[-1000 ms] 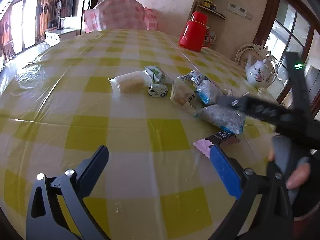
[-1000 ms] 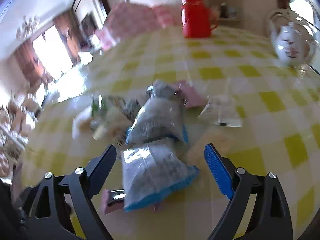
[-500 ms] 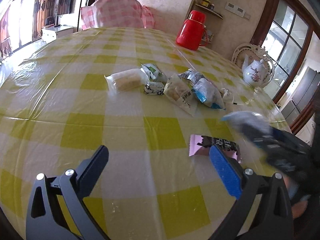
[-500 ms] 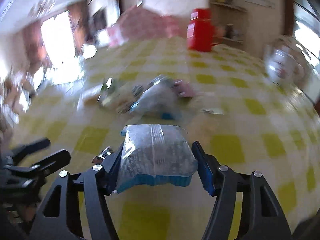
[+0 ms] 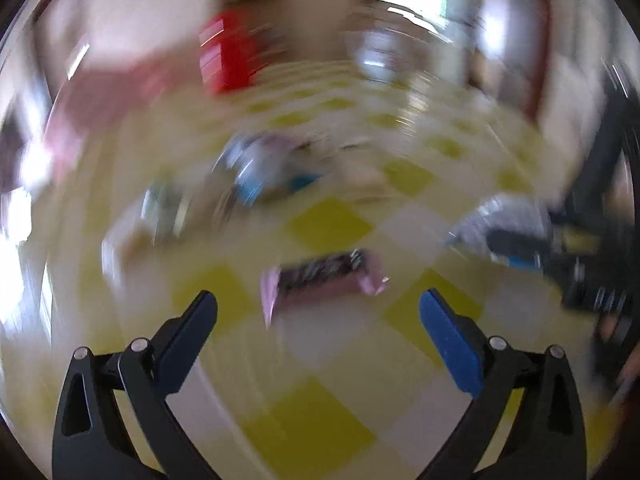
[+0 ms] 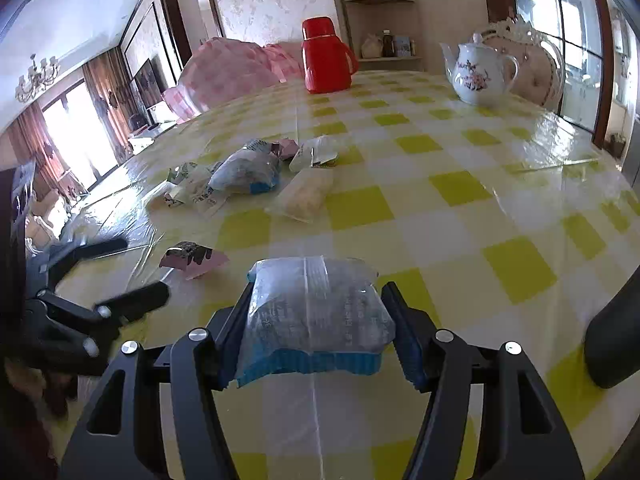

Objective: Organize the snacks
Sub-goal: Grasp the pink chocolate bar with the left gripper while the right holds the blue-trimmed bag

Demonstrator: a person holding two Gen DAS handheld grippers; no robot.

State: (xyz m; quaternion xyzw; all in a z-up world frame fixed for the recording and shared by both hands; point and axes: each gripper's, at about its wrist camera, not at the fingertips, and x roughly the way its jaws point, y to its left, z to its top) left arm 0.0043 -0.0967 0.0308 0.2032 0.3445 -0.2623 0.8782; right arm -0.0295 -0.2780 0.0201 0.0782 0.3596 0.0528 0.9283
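Note:
My right gripper is shut on a clear snack bag with a blue edge, held over the near part of the yellow checked table. A pink wrapped snack lies to its left. A pile of snack packets and a pale clear packet lie further back. My left gripper is open and empty, just short of the pink snack. The left wrist view is blurred by motion; the right gripper with its bag shows at its right.
A red thermos and a pink checked food cover stand at the table's far side. A white flowered teapot stands at the far right. The left gripper's fingers show at the left of the right wrist view.
My right gripper closed on the blue-edged bag, lifted it from the pile and brought it toward the table's near side. My left gripper swung right to face the pink snack.

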